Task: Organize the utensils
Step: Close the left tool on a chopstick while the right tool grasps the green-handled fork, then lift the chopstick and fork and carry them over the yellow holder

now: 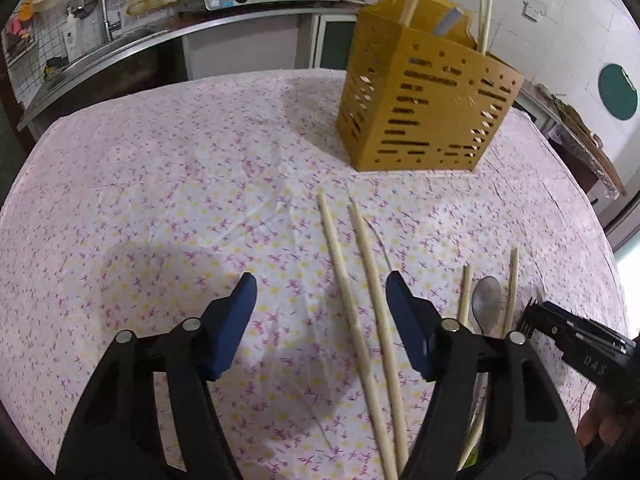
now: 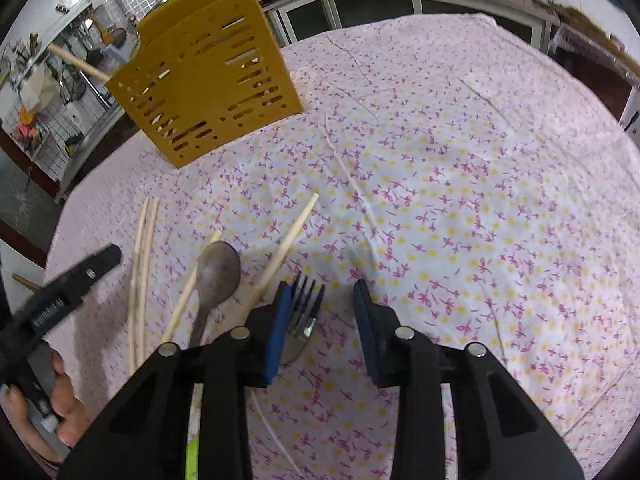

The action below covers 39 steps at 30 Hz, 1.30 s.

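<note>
In the left wrist view the left gripper [image 1: 320,300] fills the bottom of the frame, its blue pads [image 1: 240,320] standing apart over the flowered tablecloth [image 1: 140,200]; two pale chopsticks [image 1: 360,320] lie on the cloth in the gap between them, closer to the right-hand pad, and neither pad presses on them, so the gripper holds nothing. The yellow slotted utensil holder [image 1: 424,108] stands upright in the upper right of the frame with a few chopsticks sticking up out of its top. At the lower right a metal spoon [image 1: 486,300] lies between two more chopsticks [image 1: 512,288], partly hidden behind the gripper, and the black tip of the right gripper [image 1: 568,328] reaches in from the right edge. In the right wrist view the right gripper [image 2: 324,300] sits at bottom centre, its jaws partly closed with a clear gap left; a metal fork [image 2: 306,308] lies on the cloth between them, its tines right beside the left-hand pad, the other pad well clear of it, so it is not gripped. Left of the fork lie the spoon [image 2: 216,276] and loose chopsticks [image 2: 140,272], and the holder [image 2: 200,72] stands in the upper left. A hand [image 2: 60,400] holding the left gripper shows at the lower left edge
</note>
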Each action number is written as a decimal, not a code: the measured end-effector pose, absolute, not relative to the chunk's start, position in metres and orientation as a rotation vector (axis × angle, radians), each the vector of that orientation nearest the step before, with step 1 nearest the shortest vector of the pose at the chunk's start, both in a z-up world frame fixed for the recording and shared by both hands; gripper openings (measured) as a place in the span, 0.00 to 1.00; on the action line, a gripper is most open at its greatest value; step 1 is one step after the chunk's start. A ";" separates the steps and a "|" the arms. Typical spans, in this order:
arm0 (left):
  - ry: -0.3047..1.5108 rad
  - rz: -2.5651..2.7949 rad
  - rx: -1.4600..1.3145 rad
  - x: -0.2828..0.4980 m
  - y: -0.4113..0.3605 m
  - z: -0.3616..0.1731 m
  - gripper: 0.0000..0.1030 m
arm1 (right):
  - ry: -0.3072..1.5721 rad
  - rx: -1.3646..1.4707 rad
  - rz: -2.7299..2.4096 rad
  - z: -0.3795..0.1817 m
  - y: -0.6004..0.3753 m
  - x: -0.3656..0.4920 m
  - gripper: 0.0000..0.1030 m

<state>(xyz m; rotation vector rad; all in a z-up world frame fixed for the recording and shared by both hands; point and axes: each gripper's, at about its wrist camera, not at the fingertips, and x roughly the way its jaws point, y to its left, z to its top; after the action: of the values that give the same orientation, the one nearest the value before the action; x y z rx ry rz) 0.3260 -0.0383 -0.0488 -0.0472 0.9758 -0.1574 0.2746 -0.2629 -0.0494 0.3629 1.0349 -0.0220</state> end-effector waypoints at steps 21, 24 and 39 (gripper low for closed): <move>1.043 -0.164 -0.010 0.345 -0.061 -0.073 0.34 | 0.968 0.298 0.030 -0.048 -0.258 0.278 0.08; 1.037 -0.159 -0.011 0.346 -0.058 -0.073 0.23 | 0.964 0.313 0.041 -0.047 -0.261 0.279 0.07; 1.021 -0.223 -0.066 0.330 -0.040 -0.061 0.05 | 0.885 0.324 0.042 -0.021 -0.289 0.274 0.04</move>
<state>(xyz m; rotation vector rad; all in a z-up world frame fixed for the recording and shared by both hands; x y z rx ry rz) 0.3301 -0.0398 -0.0609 -0.0657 1.0208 -0.2228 0.2742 -0.2895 -0.0207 0.3235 0.8853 0.0421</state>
